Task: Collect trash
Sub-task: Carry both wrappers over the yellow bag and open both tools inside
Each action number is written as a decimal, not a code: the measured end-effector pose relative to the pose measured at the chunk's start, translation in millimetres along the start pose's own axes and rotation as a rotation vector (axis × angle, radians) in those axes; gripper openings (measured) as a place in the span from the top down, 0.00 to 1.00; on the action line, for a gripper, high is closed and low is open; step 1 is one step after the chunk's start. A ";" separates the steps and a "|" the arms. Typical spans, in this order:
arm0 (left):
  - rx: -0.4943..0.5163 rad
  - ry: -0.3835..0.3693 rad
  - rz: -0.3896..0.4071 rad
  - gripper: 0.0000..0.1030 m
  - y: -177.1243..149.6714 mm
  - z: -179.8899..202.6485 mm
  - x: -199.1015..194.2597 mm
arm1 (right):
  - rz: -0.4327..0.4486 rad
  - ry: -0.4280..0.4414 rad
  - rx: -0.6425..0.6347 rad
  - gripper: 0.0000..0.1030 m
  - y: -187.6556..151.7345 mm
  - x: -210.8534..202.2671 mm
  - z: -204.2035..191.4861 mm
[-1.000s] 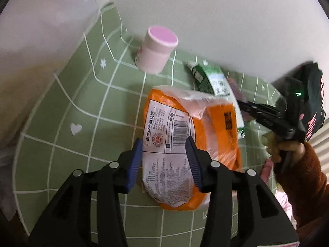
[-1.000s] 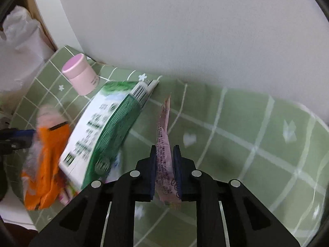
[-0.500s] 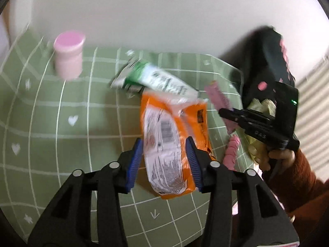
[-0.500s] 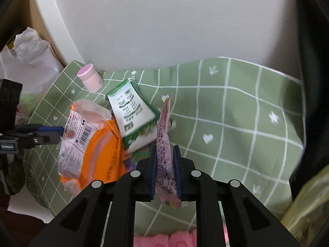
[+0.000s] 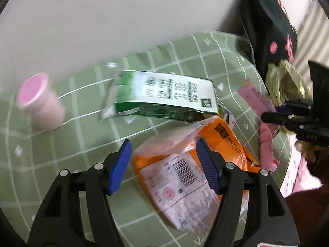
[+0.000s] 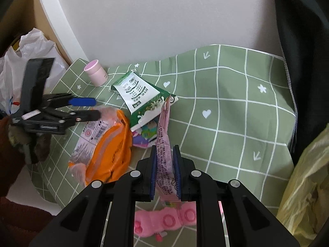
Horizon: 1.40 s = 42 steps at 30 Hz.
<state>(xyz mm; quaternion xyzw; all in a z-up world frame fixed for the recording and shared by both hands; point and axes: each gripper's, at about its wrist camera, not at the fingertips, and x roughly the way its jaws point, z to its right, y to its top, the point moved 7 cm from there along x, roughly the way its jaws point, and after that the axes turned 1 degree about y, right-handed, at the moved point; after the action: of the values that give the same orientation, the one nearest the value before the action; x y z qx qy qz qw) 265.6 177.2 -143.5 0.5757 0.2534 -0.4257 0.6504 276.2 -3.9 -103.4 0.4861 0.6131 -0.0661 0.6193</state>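
Letting go of the orange packet, pink wrapper kept pinched.

Left gripper (image 5: 163,164) opening, blue pads clear of the orange packet (image 5: 191,168), which lies between them on the green checked counter (image 6: 236,107), at about 9 o'clock from the right gripper (image 6: 165,173) in the right wrist view. Right gripper nearly closed on the pink wrapper (image 6: 163,135), standing upright between its pads. Green carton (image 6: 141,100) flat at 12 o'clock of the orange packet, touching it; pink cup (image 5: 40,103) well apart at 10 o'clock. Risks, as a judgement: thin wrapper slipping out on a quick swing toward the yellow bag (image 6: 304,185) at 3 o'clock; open pads snagging the packet's loose film and dragging it off the near counter edge.
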 end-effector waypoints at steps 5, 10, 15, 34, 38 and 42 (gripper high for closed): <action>-0.023 -0.026 -0.033 0.72 -0.6 10.9 9.3 | 0.010 -0.029 0.036 0.85 -9.8 -11.5 6.0; -0.057 0.017 0.009 0.88 -2.8 25.8 -12.1 | 0.058 -0.052 0.078 0.85 -13.4 -32.7 12.7; -0.080 0.047 0.124 0.88 17.0 42.6 -57.3 | 0.124 -0.071 0.115 0.85 -7.7 -53.4 18.0; 0.179 -0.022 0.280 0.88 115.5 158.5 -88.0 | 0.460 -0.362 0.244 0.85 -22.8 -203.2 78.0; 0.220 -0.092 0.288 0.88 138.1 203.1 -77.9 | 0.495 -0.467 0.314 0.85 -52.1 -244.2 110.3; 0.273 -0.160 0.309 0.88 160.5 254.3 -72.6 | 0.540 -0.569 0.391 0.85 -80.1 -291.2 142.3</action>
<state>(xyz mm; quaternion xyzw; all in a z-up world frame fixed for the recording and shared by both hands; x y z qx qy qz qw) 323.6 -53.2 54.7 0.6548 0.0501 -0.3956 0.6420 251.0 -292.4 62.8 0.6994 0.2450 -0.1479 0.6549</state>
